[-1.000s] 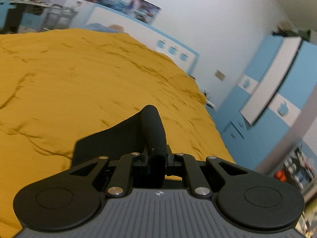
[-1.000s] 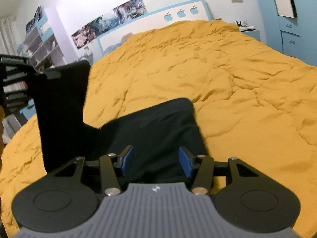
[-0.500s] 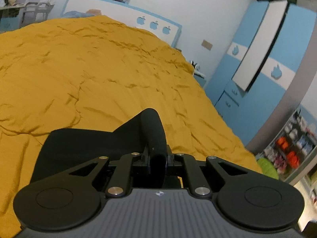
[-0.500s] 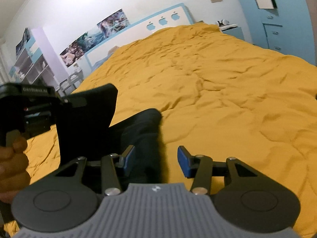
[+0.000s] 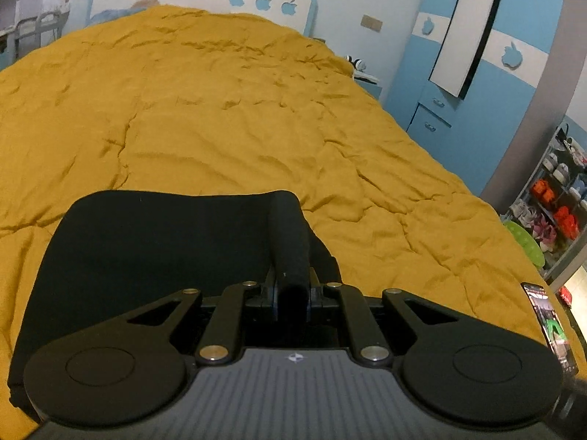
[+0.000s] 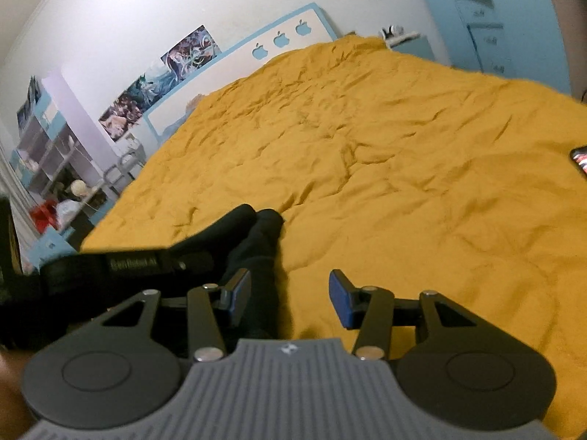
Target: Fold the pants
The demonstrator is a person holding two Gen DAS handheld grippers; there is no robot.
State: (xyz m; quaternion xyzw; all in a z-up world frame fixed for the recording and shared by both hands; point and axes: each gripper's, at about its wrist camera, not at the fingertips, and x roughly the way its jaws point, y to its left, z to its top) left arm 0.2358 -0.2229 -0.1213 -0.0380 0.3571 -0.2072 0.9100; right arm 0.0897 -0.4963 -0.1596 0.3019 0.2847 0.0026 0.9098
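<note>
Right, your left tongs [image 5: 292, 286] are pinched tight on a rolled ridge of the black pants [image 5: 154, 242], the matte cloth bunching into a thick tube between the pads. Beyond that ridge the pants spread flat and smooth in a wide dark panel across the mustard bedspread [image 5: 227, 110], which is soft, quilted and creased all over. Your right tongs [image 6: 290, 302] stand wide apart with nothing between them, blue pads [image 6: 339, 302] bare. From that side the pants [image 6: 256, 245] show as two rounded folds lying on the bedspread [image 6: 403, 168], just beside your left-hand pad. A phone [image 5: 550, 326] lies near the bed's right edge.
</note>
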